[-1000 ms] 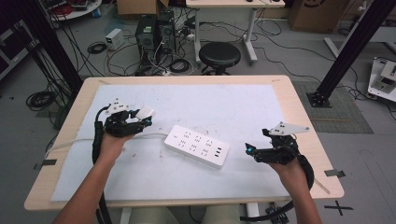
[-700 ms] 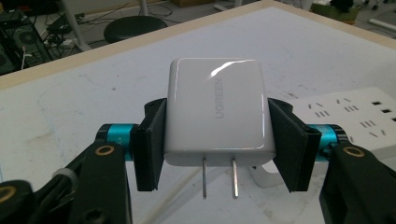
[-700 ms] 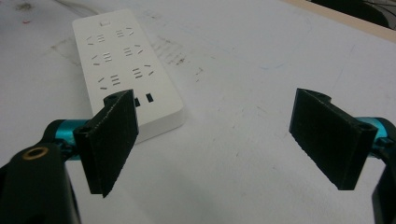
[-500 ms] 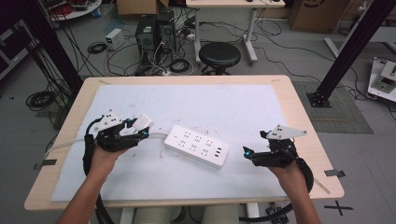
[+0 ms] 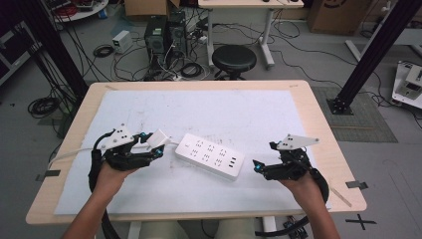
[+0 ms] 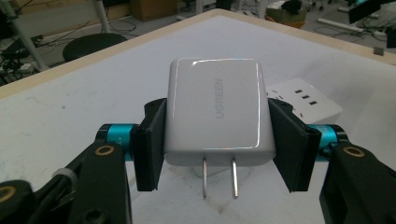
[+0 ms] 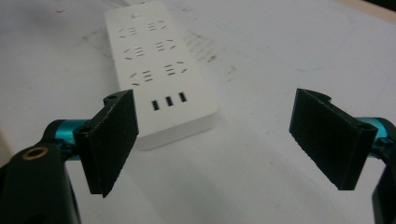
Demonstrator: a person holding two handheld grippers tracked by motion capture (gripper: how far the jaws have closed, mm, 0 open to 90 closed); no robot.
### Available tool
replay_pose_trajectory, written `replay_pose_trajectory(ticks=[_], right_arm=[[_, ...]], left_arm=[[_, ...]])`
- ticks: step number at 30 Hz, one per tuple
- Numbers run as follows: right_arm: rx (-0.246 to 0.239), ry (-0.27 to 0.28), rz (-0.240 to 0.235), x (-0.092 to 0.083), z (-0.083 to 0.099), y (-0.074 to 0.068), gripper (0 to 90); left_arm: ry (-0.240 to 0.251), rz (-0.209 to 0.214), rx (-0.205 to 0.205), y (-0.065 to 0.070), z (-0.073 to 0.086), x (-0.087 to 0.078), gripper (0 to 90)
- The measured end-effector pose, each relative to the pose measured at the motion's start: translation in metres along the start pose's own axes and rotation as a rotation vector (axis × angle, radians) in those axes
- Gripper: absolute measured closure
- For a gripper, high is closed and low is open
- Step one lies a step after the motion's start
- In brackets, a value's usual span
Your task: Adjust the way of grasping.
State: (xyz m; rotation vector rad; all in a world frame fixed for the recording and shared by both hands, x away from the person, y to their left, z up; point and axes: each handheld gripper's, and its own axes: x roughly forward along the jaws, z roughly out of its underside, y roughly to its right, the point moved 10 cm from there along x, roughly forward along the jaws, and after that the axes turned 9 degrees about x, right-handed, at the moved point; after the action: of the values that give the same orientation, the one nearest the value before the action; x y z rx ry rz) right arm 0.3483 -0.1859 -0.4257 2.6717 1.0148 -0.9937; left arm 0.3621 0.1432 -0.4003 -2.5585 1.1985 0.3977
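A white power strip (image 5: pixel 210 155) lies slanted in the middle of the white mat, its USB ports toward the right end (image 7: pixel 159 70). My left gripper (image 5: pixel 158 145) is shut on a white wall charger (image 6: pixel 217 109), held just left of the strip with its two prongs (image 6: pixel 219 175) pointing down. The charger (image 5: pixel 158 138) hangs a little above the mat. My right gripper (image 5: pixel 257 166) stands open just right of the strip's USB end, nothing between its pads (image 7: pixel 112 137), low over the mat.
A wooden table (image 5: pixel 318 124) carries the white mat (image 5: pixel 239 114). A white cable (image 5: pixel 69 154) runs off the left side. Beyond the table stand a black stool (image 5: pixel 234 59), computer towers and loose cables on the floor.
My left gripper has carried the charger toward the near side and a bit to the right, closer to the strip's left end. The right gripper has barely shifted.
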Motion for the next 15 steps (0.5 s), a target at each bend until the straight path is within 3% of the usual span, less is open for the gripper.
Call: replay_pose_trajectory(ticks=[7, 12, 15], right_arm=[[-0.013, -0.051, -0.113, 0.01, -0.003, -0.026, 15.8], [-0.009, -0.056, -0.19, 0.014, -0.009, -0.041, 15.9], [-0.006, -0.072, -0.224, 0.017, -0.011, -0.048, 15.9]], left_arm=[[0.004, 0.08, 0.113, 0.022, -0.004, 0.002, 42.5], [0.024, 0.133, 0.17, 0.035, -0.005, 0.008, 42.5], [0.031, 0.159, 0.179, 0.041, -0.005, 0.011, 42.5]])
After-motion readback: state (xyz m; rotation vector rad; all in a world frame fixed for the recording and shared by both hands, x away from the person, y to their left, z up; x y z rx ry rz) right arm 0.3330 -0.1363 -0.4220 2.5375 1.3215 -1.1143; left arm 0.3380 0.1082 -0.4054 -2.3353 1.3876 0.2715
